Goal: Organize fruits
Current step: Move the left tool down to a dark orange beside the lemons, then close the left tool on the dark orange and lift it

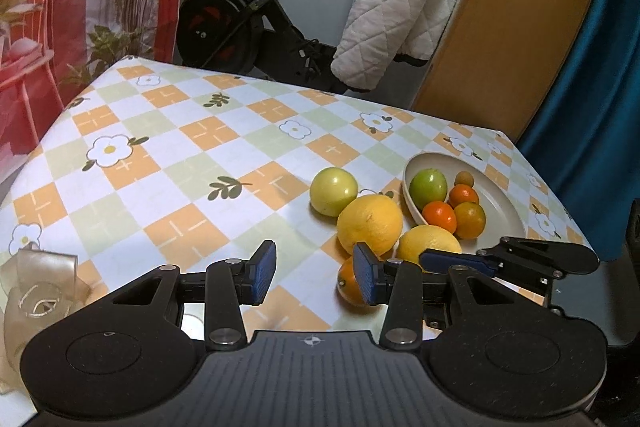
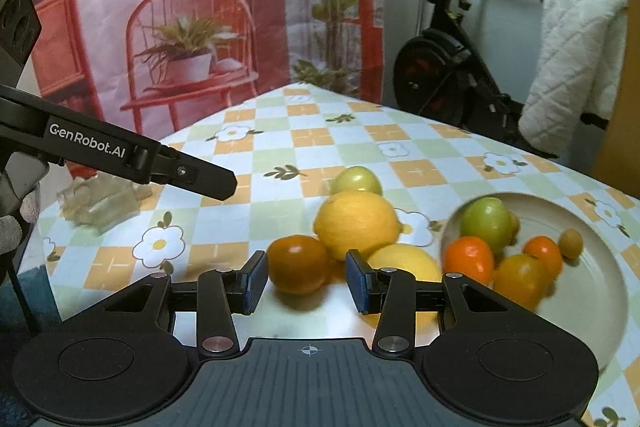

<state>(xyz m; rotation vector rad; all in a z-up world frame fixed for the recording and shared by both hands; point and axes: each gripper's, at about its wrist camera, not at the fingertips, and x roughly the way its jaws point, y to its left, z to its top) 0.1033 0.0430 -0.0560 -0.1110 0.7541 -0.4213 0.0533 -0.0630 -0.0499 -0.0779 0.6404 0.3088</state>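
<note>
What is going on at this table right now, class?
A person is sorting fruit into a bowl with two hand-held grippers. The bowl already holds a green apple and several small oranges. Two lemons, another green apple and an orange lie on the tablecloth. The right gripper is open with the loose orange just ahead of its fingers. The left gripper is open, holding nothing.
</note>
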